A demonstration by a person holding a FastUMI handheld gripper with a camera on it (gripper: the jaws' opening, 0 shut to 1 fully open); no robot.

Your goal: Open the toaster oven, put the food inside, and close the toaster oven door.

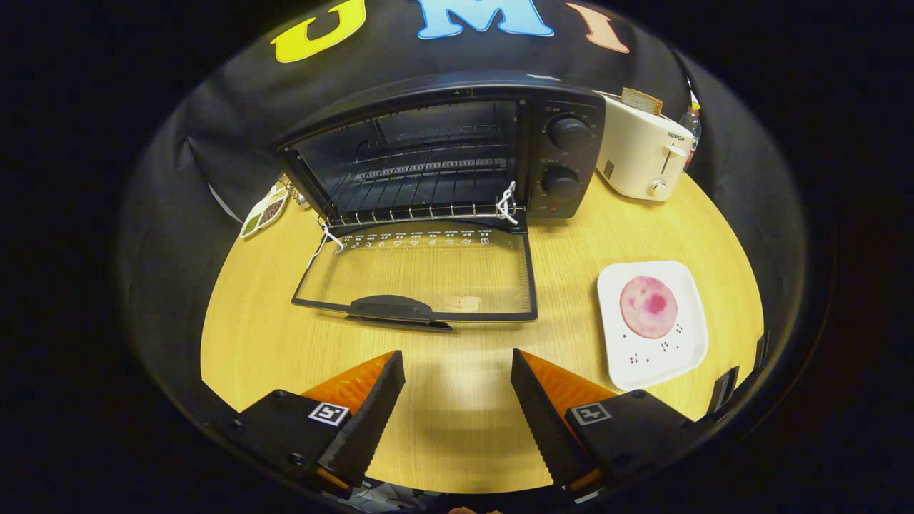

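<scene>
Ahead and right of the wide-open, empty gripper (457,400): food (648,306) flat on plate (685,357). Looks thin, soft, light, maybe slippery; best pinched at the edge. Toaster oven (443,150) open beyond.

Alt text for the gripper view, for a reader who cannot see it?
A toaster oven stands on a wooden table with its door folded down flat, just ahead of the open gripper. A pink food slice lies on a white plate beside the door; a toaster stands beyond.
</scene>
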